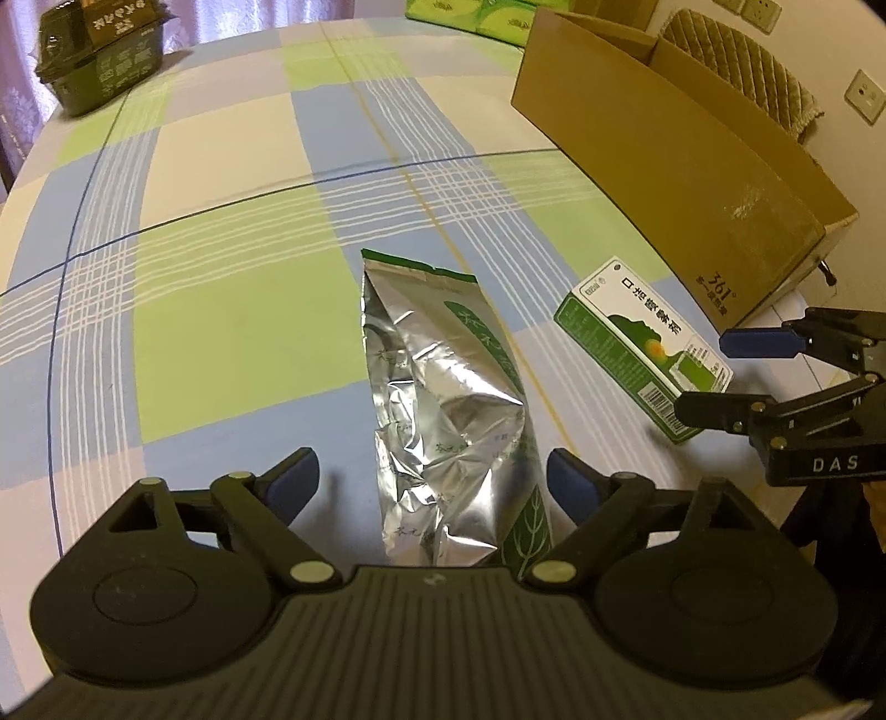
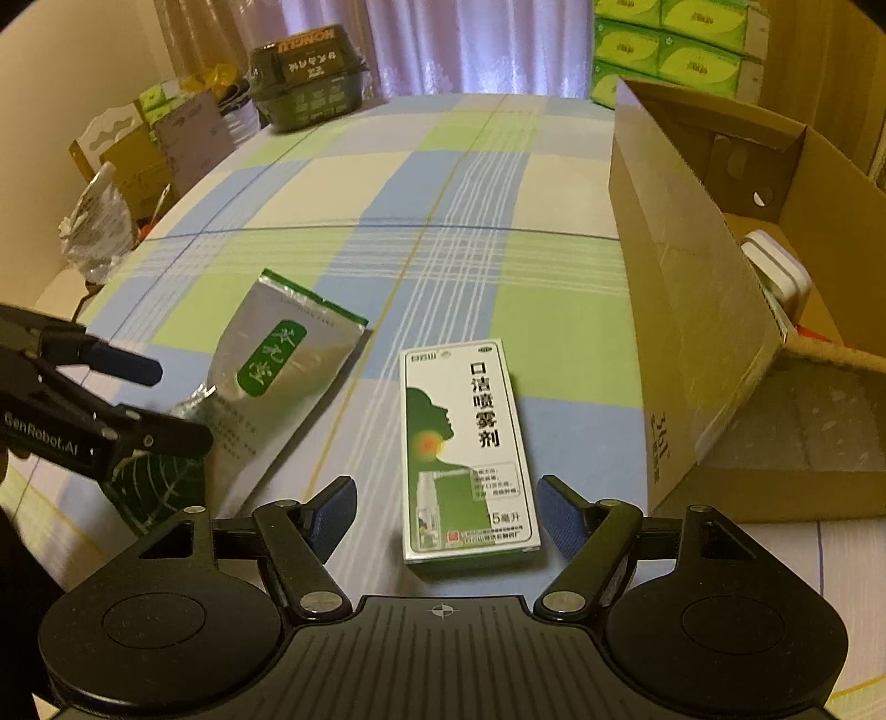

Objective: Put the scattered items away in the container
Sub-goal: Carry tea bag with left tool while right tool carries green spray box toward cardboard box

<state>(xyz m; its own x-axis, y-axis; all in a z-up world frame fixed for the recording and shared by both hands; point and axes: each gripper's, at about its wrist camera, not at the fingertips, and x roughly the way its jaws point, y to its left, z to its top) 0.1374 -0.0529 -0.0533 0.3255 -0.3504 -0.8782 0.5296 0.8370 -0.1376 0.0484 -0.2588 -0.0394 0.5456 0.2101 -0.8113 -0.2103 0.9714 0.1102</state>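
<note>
A crinkled silver foil pouch [image 1: 448, 410] with green print lies on the checked tablecloth, its near end between the fingers of my open left gripper [image 1: 432, 487]. In the right wrist view the same pouch [image 2: 277, 365] lies left of a green-and-white spray box [image 2: 468, 448]. My right gripper [image 2: 447, 512] stands open around the near end of that box, not touching it. The box [image 1: 642, 343] shows at the right of the left wrist view, with the right gripper [image 1: 714, 371] beside it. The left gripper [image 2: 166, 399] enters the right wrist view at left. An open cardboard box [image 2: 698, 310] stands to the right.
A dark green food container [image 2: 307, 83] sits at the table's far edge. Stacked green tissue packs [image 2: 670, 50] rise behind the cardboard box, which holds a white item [image 2: 775, 271]. Boxes and a plastic bag [image 2: 99, 227] crowd the floor at left. A chair back [image 1: 742, 66] stands behind the box.
</note>
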